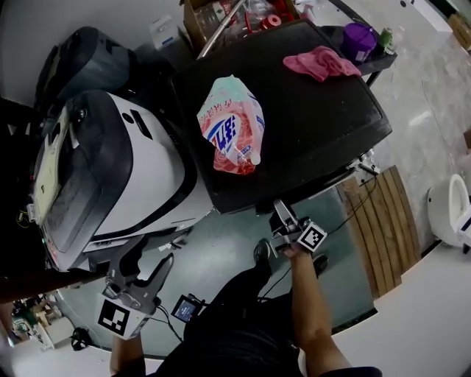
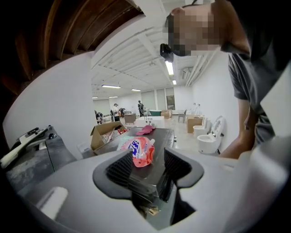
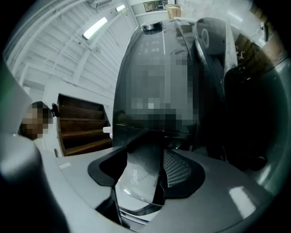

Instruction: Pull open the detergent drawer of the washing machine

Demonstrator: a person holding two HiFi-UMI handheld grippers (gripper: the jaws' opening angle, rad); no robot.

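Observation:
The black washing machine (image 1: 309, 125) is seen from above, with a pink-and-white detergent bag (image 1: 232, 129) lying on its top. My right gripper (image 1: 282, 213) is at the machine's front edge. In the right gripper view, the silver-grey detergent drawer front (image 3: 138, 175) lies between the jaws of my right gripper (image 3: 145, 166). The jaws stand wide, and the ribbed right pad (image 3: 178, 167) shows bare beside the drawer front. My left gripper (image 1: 151, 261) hangs lower left, open and empty. Between the jaws of my left gripper (image 2: 149, 166), the detergent bag (image 2: 138, 152) shows far off.
A white machine (image 1: 140, 169) with a dark lid stands to the left of the black one. A pink cloth (image 1: 320, 62) lies on the black top's far side. Behind it are a cardboard box (image 1: 210, 18) and a purple container (image 1: 358, 40). To the right are a wooden pallet (image 1: 383, 221) and a toilet (image 1: 452, 210).

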